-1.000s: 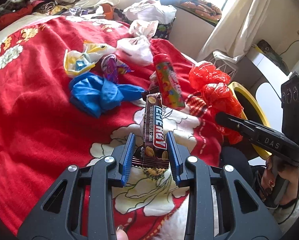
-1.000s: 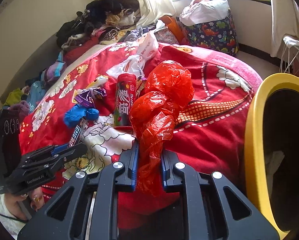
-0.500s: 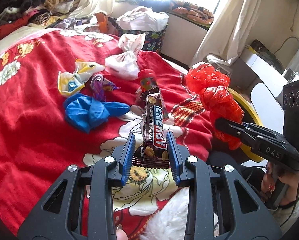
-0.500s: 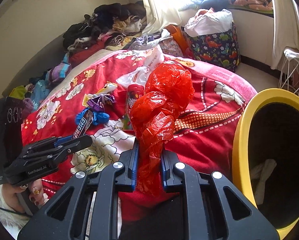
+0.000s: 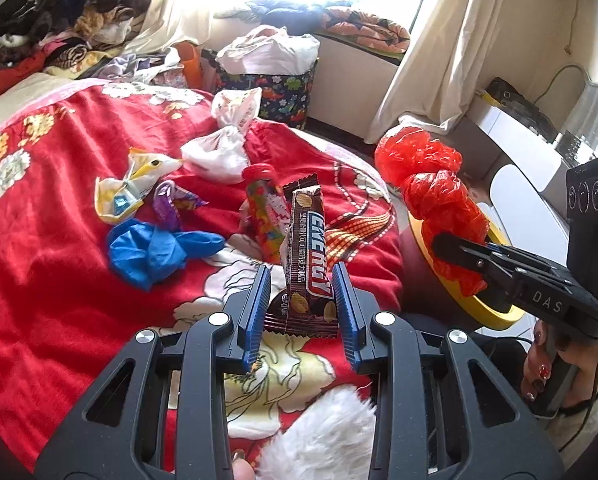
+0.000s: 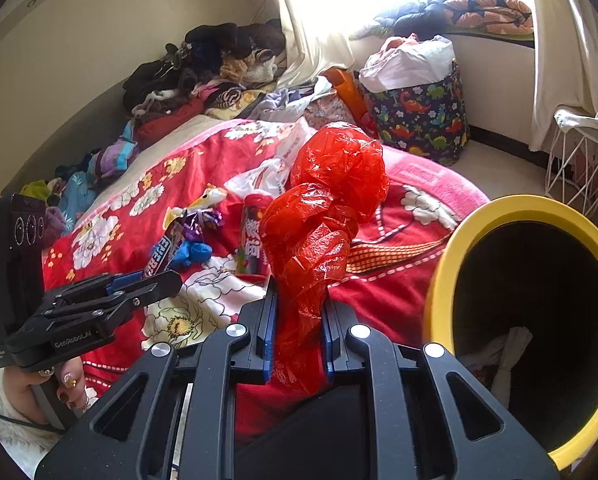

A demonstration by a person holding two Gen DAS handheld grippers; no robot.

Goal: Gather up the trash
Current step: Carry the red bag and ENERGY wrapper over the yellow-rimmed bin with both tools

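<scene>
Nearest to me, my left claw (image 5: 299, 308) pinches the lower end of a brown energy bar wrapper (image 5: 305, 252), so the wrapper stands up between the blue pads (image 5: 255, 312) and is clear of the bed. I think I hold it low because the flat crimped end gives the pads something firm to press. My right claw (image 6: 297, 320) is pressed almost together on the twisted tail of a red plastic bag (image 6: 323, 216); the crumpled ball of the bag rises above the jaws, lifted off the blanket. Just beside this claw, on its right, is the yellow bin (image 6: 447, 256), with its dark mouth turned toward me and some pale trash already lying inside. I judge both pieces are ready to go there, the red bag first because it is nearer.

Farther on, the red flowered blanket (image 5: 39, 220) carries what is left to collect: a blue crumpled bag (image 5: 155, 248), a purple wrapper (image 5: 171, 204), a red-capped candy tube (image 5: 263, 216), a yellow and white wrapper (image 5: 131, 188) and a knotted white bag (image 5: 219, 152). They lie close together near the middle of the bed, probably within one reach. Behind them a patterned basket (image 6: 419, 116) stands on the floor under the window
</scene>
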